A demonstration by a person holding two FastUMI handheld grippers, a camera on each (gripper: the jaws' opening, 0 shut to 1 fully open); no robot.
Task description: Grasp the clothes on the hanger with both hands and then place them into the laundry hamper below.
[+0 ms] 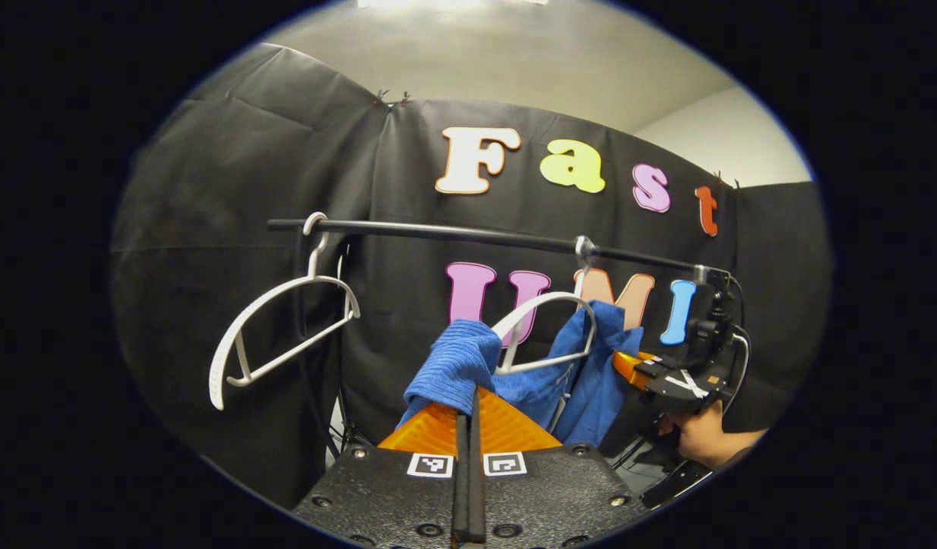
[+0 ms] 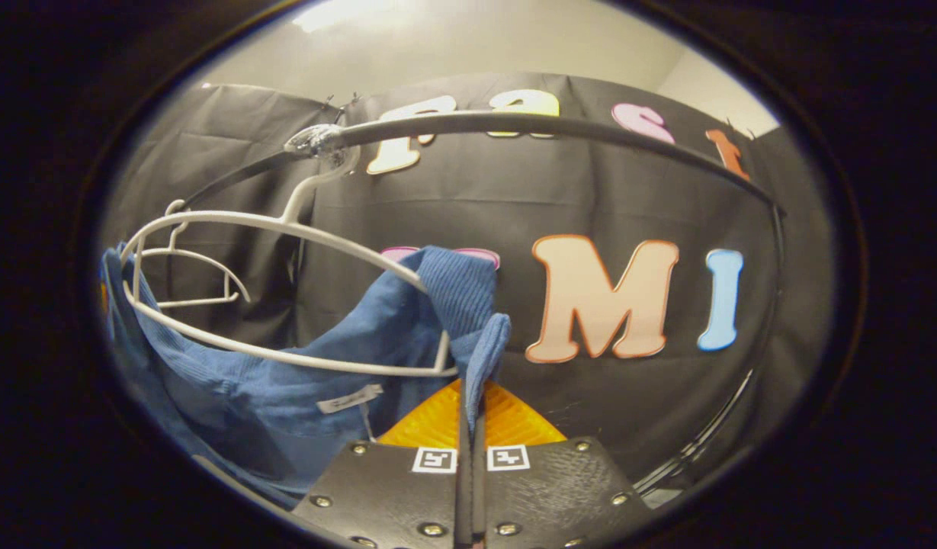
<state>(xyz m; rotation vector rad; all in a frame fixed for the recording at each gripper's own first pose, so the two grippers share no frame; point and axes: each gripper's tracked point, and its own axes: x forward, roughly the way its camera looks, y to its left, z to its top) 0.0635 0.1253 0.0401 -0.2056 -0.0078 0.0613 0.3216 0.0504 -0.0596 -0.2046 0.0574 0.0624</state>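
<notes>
In the left gripper view, the left gripper (image 1: 469,402) sits low and near, its jaws clenched on a bunched fold of the blue garment (image 1: 540,362). It grips one shoulder of the cloth, the part that has to slide off the arm of the white hanger (image 1: 548,329) before the piece can drop. That hanger hangs from the black rail (image 1: 468,232), and the garment is draped partly over it, the left shoulder already pulled forward and down off the arm. Farther left on the rail a second white hanger (image 1: 281,328) hangs bare and tilted. To the right, a little farther off, the right gripper (image 1: 637,364) meets the other edge of the garment, with a hand (image 1: 704,435) below holding it. One grip on each side makes sense, so the cloth can come off evenly.

In the right gripper view, the right gripper (image 2: 472,404) has its jaws closed tight on a narrow fold of the blue garment (image 2: 300,381) at the right tip of the hanger (image 2: 285,297). The rest of the cloth sags down and left beneath the hanger's bar, neck label showing. The rail (image 2: 529,122) arches overhead. The hamper is presumably below, so the garment has yet to be lowered.
</notes>
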